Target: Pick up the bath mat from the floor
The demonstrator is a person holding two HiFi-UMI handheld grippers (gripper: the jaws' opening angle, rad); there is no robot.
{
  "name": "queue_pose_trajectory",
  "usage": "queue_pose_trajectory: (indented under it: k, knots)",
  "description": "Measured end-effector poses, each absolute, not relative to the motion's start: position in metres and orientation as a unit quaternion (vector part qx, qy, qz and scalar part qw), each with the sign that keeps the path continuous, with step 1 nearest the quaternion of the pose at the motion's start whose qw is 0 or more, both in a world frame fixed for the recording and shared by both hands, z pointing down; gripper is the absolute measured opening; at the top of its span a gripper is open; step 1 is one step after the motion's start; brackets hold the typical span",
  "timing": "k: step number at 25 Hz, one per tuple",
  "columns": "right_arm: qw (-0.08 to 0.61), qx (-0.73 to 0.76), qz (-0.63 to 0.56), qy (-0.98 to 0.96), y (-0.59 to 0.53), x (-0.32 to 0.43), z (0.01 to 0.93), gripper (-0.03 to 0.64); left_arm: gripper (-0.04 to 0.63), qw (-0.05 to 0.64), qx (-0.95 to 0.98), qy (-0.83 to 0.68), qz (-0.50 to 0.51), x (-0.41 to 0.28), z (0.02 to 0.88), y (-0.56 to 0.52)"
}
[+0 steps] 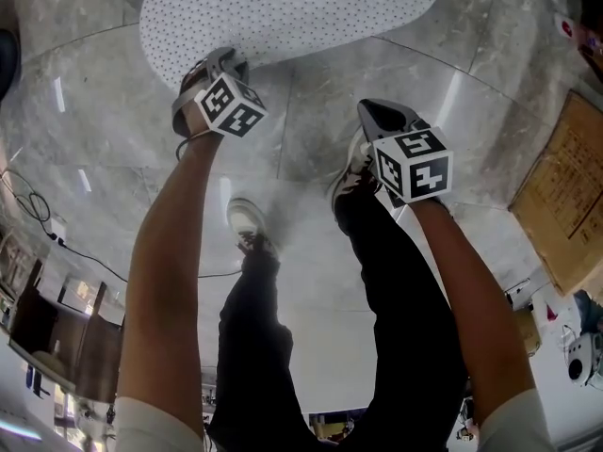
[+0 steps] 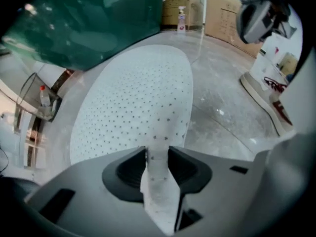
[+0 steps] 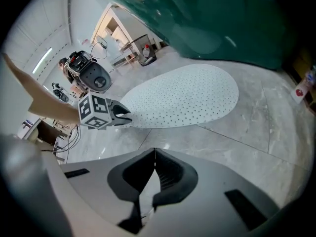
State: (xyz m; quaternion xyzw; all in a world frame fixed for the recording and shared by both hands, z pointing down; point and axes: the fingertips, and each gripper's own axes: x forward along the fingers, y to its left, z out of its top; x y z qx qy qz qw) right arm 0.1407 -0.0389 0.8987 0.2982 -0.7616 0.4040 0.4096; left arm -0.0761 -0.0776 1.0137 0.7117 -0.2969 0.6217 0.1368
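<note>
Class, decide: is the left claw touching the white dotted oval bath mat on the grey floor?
Touching. The left gripper view shows the left claw closed on a fold of the white dotted oval bath mat, both jaws pressing it.

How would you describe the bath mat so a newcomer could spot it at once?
Look at the grey marble floor, ahead of the person's shoes. The bath mat lies there, its near edge pinched in the left gripper. It is the only pale oval sheet, speckled all over with small dark dots.
</note>
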Motion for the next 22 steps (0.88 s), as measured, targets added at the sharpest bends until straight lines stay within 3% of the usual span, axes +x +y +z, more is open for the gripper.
queue_pose_trajectory:
  k: [2,7,12,22]
  knots:
    - [0.412,0.296,0.403,-0.761,-0.036,0.14,0.898,0.014,0.143,0.142,0.704,-0.299,0.629,-0.082,1.013,-0.087]
    - [0.421,0.288,0.385,-0.769,-0.033,0.137,0.89,0.014,0.049,0.144,0.695,-0.334,0.62,-0.091,0.995,-0.104]
    - [0.405,0.347,0.389,-0.751,-0.043,0.147,0.864,0.014,0.038,0.136,0.688,-0.404,0.588,-0.109,0.948,-0.126]
    - [0.355,0.44,0.367,-0.739,-0.074,0.161,0.737,0.014,0.035,0.231,0.702,-0.501,0.45,-0.105,0.805,-0.142]
